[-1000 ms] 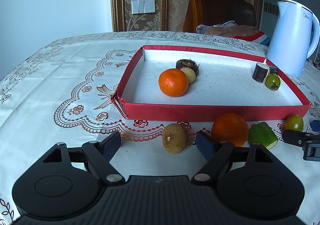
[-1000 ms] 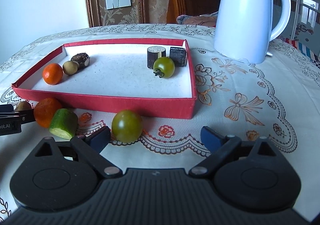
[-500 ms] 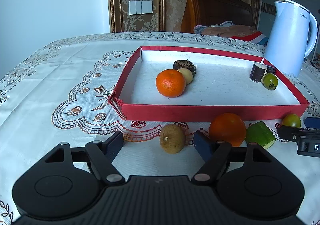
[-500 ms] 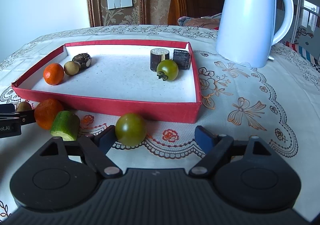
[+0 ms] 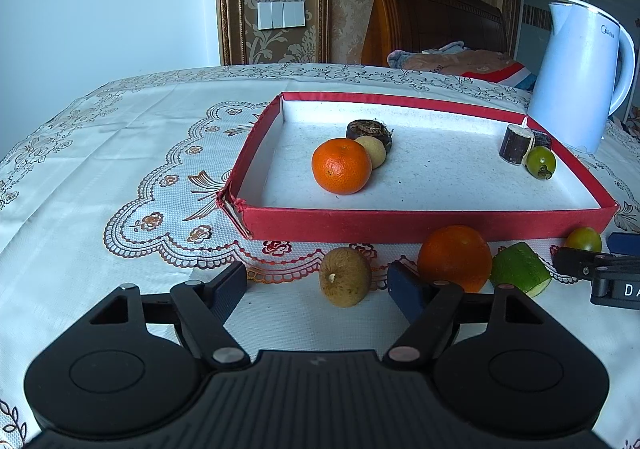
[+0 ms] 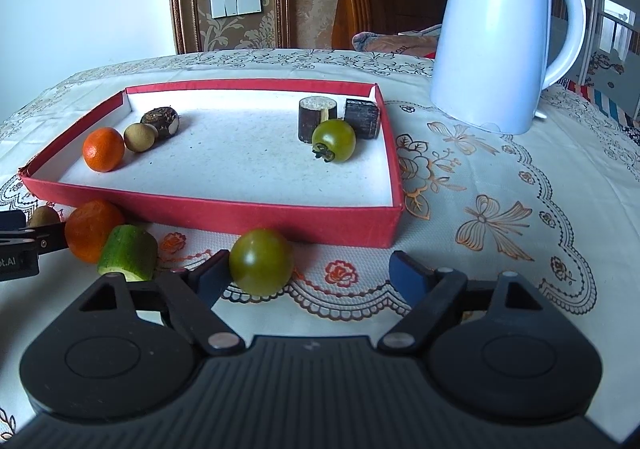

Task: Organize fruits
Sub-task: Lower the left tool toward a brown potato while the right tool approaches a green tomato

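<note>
Two handheld black grippers sit low, side by side, both angled downward. The left gripper has its blue-padded jaws spread apart, having just narrowed slightly. The right gripper also stands with jaws parted, having just narrowed; its left pad looks close to touching something.

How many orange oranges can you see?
2. One orange sits inside the red tray, beside a small tan fruit. The other orange lies on the tablecloth in front of the tray, touching the cucumber piece.
</note>
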A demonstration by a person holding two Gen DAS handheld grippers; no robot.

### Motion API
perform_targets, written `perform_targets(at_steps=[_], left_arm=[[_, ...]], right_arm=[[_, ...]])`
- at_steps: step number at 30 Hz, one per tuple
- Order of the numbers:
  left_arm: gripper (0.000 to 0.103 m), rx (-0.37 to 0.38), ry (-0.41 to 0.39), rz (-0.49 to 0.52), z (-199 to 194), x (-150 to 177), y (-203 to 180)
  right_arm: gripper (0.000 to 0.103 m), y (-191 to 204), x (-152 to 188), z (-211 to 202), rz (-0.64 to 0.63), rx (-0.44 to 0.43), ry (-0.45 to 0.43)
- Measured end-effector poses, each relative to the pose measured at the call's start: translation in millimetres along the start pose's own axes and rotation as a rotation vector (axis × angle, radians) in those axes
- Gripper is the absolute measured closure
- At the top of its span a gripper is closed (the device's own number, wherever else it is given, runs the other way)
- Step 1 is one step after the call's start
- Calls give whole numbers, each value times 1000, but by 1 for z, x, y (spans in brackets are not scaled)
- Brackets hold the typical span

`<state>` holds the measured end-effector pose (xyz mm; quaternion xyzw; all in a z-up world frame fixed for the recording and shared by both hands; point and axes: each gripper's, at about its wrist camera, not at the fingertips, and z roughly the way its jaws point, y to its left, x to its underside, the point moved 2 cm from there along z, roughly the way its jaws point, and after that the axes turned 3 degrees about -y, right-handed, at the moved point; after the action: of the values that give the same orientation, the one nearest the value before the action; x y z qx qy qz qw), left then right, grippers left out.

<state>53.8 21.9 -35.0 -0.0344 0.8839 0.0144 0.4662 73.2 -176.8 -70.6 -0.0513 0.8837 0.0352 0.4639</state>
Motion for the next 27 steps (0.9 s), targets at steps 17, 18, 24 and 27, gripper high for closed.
perform_targets(at_steps=[17, 18, 24, 27], left_arm=[[30, 11, -3, 8, -2, 1, 0], [42, 9, -8, 19, -4, 1, -1], [53, 8, -17, 15, -7, 3, 1], [53, 9, -18, 13, -6, 2, 1]], right_arm=[[19, 1, 0, 1, -7, 2, 0], [19, 1, 0, 1, -7, 2, -1], [19, 1, -1, 1, -3, 0, -1], [19, 1, 0, 1, -5, 1, -1]])
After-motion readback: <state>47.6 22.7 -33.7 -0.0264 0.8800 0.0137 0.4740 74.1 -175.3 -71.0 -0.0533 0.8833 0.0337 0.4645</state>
